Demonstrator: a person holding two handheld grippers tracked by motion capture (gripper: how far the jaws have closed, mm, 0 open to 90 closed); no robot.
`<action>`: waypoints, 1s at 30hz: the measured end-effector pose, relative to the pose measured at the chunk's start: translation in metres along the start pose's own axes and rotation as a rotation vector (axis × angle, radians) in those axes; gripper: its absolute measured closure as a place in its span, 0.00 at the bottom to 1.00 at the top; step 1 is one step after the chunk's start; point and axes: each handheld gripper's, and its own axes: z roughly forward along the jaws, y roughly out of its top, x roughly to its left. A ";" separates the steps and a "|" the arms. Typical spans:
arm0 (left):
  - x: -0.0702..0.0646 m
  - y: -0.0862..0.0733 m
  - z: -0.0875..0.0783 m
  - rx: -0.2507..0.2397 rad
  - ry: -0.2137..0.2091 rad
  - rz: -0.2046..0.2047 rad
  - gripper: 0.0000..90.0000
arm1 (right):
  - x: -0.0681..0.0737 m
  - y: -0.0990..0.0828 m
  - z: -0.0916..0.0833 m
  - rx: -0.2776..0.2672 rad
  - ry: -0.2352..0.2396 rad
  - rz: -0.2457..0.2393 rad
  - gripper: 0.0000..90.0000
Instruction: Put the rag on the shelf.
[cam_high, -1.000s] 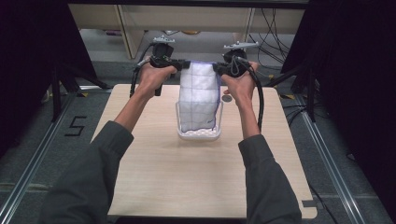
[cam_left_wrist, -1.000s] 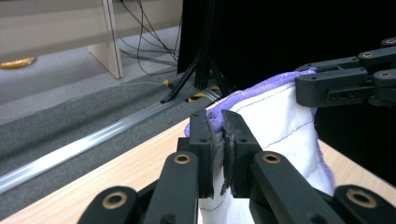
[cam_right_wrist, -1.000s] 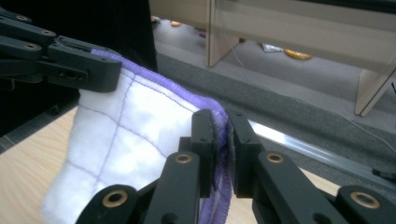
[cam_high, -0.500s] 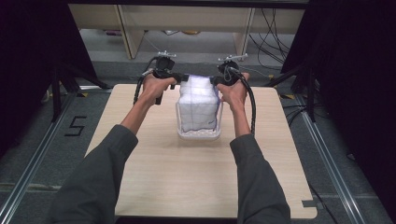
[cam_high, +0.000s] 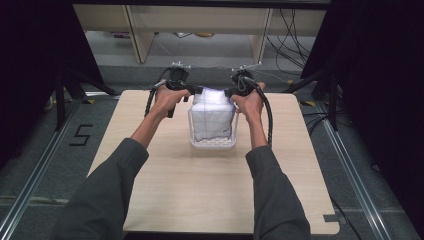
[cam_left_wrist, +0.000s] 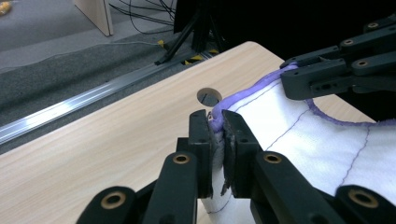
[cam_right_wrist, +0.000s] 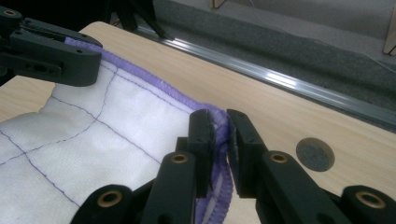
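Observation:
A white quilted cloth (cam_high: 212, 112) with a purple hem hangs into a clear plastic basket (cam_high: 212, 144) at the middle of the table. My left gripper (cam_high: 196, 91) pinches its top left corner and my right gripper (cam_high: 229, 92) its top right corner. In the left gripper view the left gripper (cam_left_wrist: 215, 119) is shut on the purple hem of the cloth (cam_left_wrist: 317, 144), and the right gripper (cam_left_wrist: 327, 74) shows beyond. In the right gripper view the right gripper (cam_right_wrist: 220, 121) has just been opening slightly, with the hem of the cloth (cam_right_wrist: 102, 135) still pinched between its jaws. The left gripper (cam_right_wrist: 51, 56) grips the far corner.
The wooden table (cam_high: 200, 195) has a round hole (cam_left_wrist: 209, 96) near its far edge, seen as a grey disc (cam_right_wrist: 315, 154) in the right gripper view. Shelving legs and cables stand on the floor behind the table. Dark curtains flank both sides.
Both hands have come down with the cloth, lowering it deeper into the basket. The grippers now sit closer together just above the basket's rim.

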 end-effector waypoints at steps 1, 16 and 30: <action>0.000 -0.001 0.000 0.000 -0.006 -0.007 0.90 | -0.001 0.000 0.000 0.011 0.002 -0.003 0.87; 0.008 -0.006 -0.024 0.011 -0.005 -0.065 0.64 | -0.006 0.000 -0.023 -0.042 -0.025 0.025 0.76; 0.002 -0.027 -0.060 0.058 -0.015 -0.062 0.40 | -0.016 -0.019 -0.060 -0.069 -0.011 0.009 0.69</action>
